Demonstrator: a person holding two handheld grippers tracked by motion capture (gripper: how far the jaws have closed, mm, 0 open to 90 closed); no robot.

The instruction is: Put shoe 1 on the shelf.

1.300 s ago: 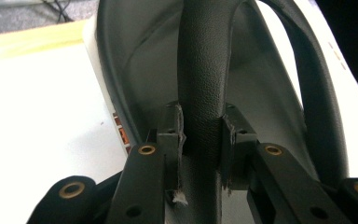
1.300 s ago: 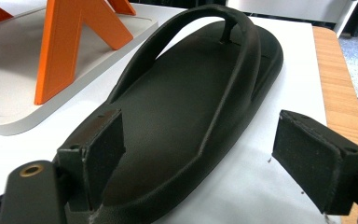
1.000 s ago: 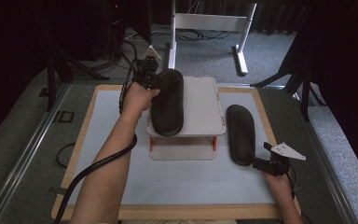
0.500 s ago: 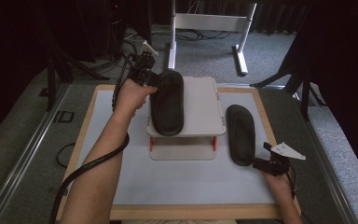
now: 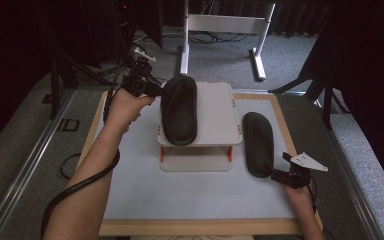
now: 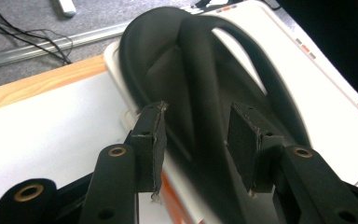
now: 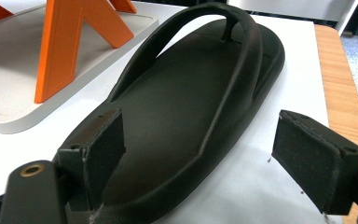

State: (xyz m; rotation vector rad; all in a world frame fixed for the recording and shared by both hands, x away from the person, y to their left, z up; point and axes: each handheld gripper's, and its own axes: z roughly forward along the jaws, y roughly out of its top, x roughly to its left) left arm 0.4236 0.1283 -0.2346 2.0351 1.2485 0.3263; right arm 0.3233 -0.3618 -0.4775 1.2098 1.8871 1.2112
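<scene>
Orange shelf legs point(image 7: 70, 42) in right gripper view, perhaps supports.

The left hand point(image 5: 122, 107) reaches far forward on an outstretched forearm, its black two-jaw left gripper point(image 6: 196, 135) with pads parted, having just opened; the right hand point(image 5: 300, 192) rests low, its black right gripper point(image 7: 219, 158) spread wide.

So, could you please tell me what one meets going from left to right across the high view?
Left gripper → flip-flop on the white rack → second flip-flop on the mat → right gripper.
</scene>
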